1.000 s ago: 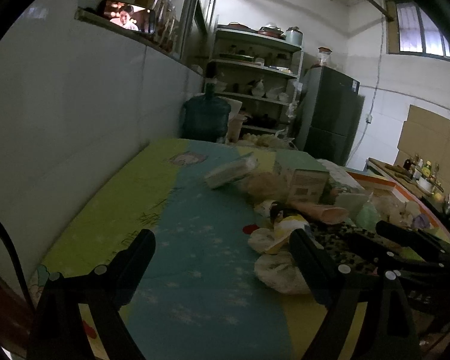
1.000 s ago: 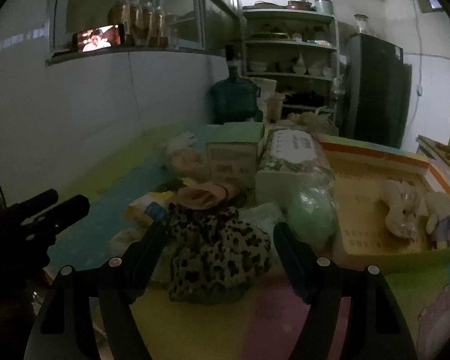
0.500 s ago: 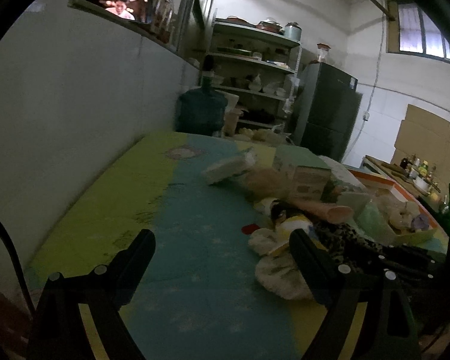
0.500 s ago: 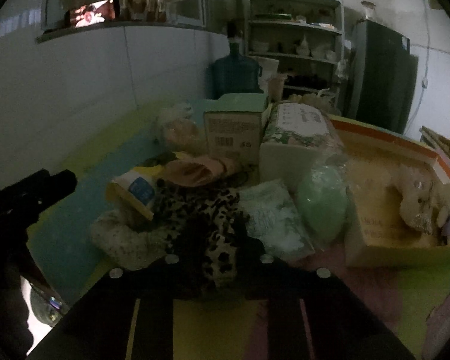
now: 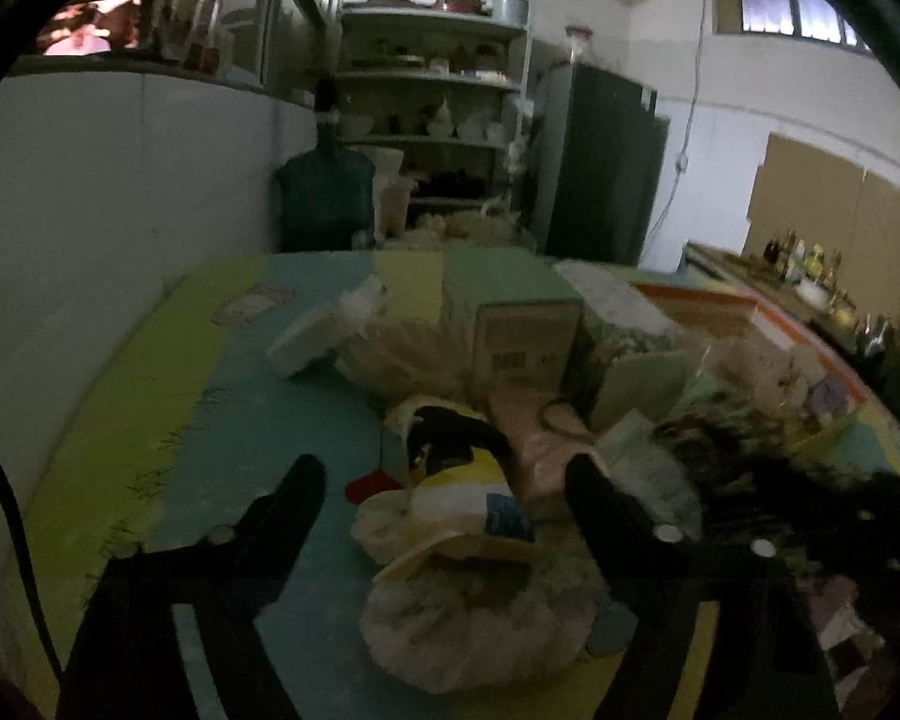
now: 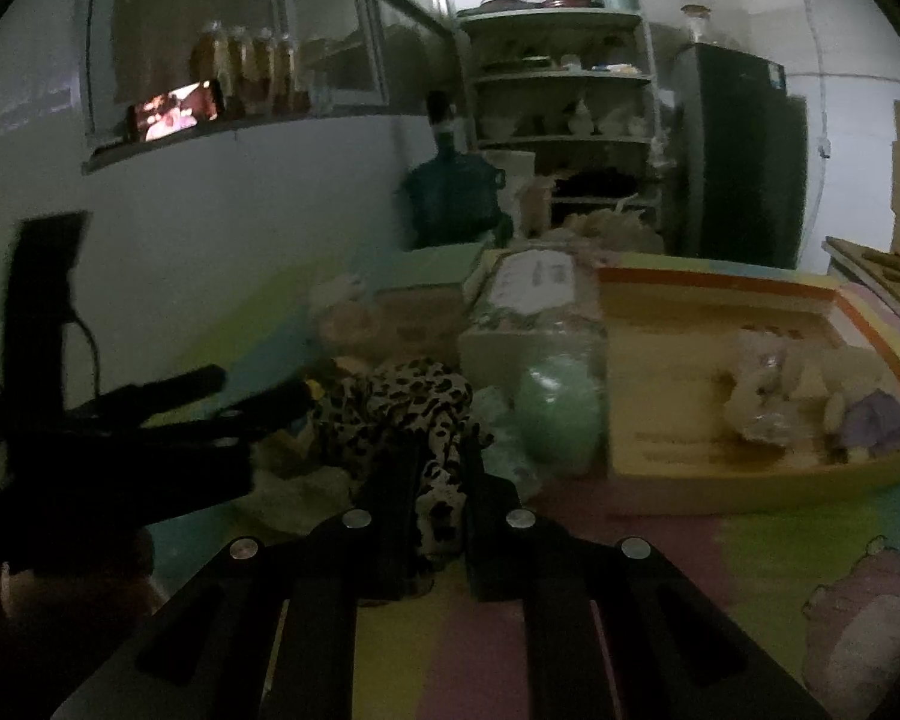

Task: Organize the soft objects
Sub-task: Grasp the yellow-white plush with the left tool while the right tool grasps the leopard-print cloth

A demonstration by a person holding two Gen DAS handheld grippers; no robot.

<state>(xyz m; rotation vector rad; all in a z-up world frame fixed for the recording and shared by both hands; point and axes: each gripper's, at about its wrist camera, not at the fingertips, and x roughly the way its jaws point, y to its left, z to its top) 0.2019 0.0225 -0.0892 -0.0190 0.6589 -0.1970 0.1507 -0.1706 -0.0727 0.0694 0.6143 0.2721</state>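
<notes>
A heap of soft things lies on the colourful mat. My right gripper (image 6: 441, 462) is shut on a leopard-print cloth (image 6: 414, 396), whose end hangs pinched between the fingers. In the left wrist view that cloth (image 5: 720, 438) is a dark blur at the right, beside the right gripper (image 5: 810, 516). My left gripper (image 5: 444, 486) has its jaws closing around a yellow and white pack (image 5: 468, 498) and a white fluffy bundle (image 5: 474, 618); the fingers (image 5: 297, 498) stand clear of both. The right wrist view shows the left gripper (image 6: 210, 396) at the left, pointing into the heap.
A yellow open box (image 6: 750, 480) at the right holds plush toys (image 6: 756, 384). A green soft ball (image 6: 561, 414), a tissue pack (image 6: 534, 282) and a carton (image 5: 522, 330) crowd the middle. A white wall (image 5: 120, 210) runs along the left; a water jug (image 5: 324, 198) and shelves stand behind.
My right gripper went from open around the leopard cloth to shut on it and drew it up. My left gripper moved right over the pack and bundle, its jaws narrowing.
</notes>
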